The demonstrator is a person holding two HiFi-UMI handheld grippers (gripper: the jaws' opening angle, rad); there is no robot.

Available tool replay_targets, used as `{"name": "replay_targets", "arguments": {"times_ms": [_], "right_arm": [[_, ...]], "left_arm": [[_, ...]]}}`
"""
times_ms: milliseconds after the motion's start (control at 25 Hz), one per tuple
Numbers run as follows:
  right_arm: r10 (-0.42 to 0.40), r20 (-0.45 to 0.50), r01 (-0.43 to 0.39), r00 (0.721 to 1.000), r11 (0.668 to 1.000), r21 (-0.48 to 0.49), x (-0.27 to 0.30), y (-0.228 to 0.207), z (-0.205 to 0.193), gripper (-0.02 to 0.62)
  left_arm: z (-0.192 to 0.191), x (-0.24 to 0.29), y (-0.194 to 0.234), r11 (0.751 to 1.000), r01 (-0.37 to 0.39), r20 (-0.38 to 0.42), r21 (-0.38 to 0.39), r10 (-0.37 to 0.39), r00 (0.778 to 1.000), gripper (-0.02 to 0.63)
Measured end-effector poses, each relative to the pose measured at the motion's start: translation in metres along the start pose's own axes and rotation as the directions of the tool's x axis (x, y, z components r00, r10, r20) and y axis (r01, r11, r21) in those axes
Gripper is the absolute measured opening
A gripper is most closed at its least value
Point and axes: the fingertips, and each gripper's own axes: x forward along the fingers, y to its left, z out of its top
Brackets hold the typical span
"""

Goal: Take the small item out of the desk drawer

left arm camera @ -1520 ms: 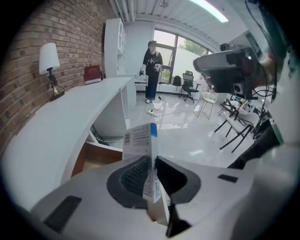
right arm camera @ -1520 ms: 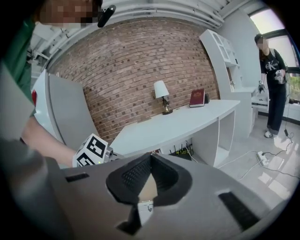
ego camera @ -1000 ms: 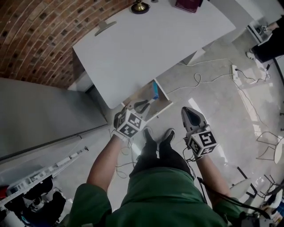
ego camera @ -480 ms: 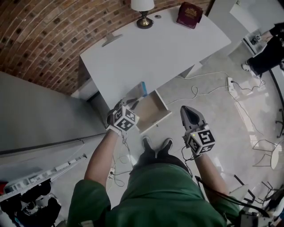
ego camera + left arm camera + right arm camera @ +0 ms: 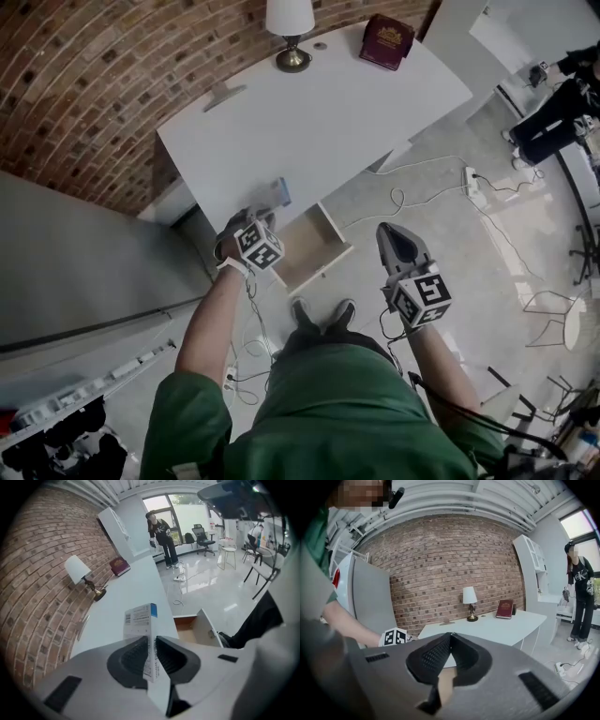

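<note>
Though the head view gives us only a blue-tipped sliver past the left gripper (image 5: 266,214), that gripper's own view shows both pads clamped on the small box (image 5: 140,618), barcode face up. We see the box above the desk (image 5: 309,112) near its front edge, just beside the open drawer (image 5: 309,248). The right gripper (image 5: 450,634) shows only its back from above; its own view shows the jaws together at the tips, nothing between. The desktop lies bare up to the lamp (image 5: 291,28) and book (image 5: 386,42) by the brick wall. Of the drawer's inside we see only its wooden bottom. A power strip (image 5: 473,178) and cables lie on the floor well apart from it.
</note>
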Motion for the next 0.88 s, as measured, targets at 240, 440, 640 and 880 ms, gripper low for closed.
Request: {"name": "replay_targets", "arguments": {"times_ms": [240,440,640,880], "right_arm": [[-0.01,-0.019,0.01,1.0,1.0,0.008,0.01,0.001,-0.005,0.003],[-0.013,-0.032,0.014,0.999,1.0,0.017,0.016,-0.001,-0.011,0.004],[-0.014,-0.046,0.016,0.999,0.999,0.029,0.019,-0.006,-0.017,0.003],[-0.005,-0.041,0.007,0.999,0.999,0.045,0.023,-0.007,-0.018,0.004]], "left_arm": [[-0.007,0.026,-0.003,0.999,0.005,-0.035,0.036,-0.003,0.999,0.051],[-0.014,0.041,-0.014,1.0,0.02,-0.058,0.016,-0.019,0.998,0.034],[-0.012,0.044,-0.019,1.0,0.027,-0.042,-0.009,-0.027,0.999,0.034],[-0.013,0.043,-0.014,0.999,-0.011,-0.044,-0.039,0.009,0.999,0.035]]}}
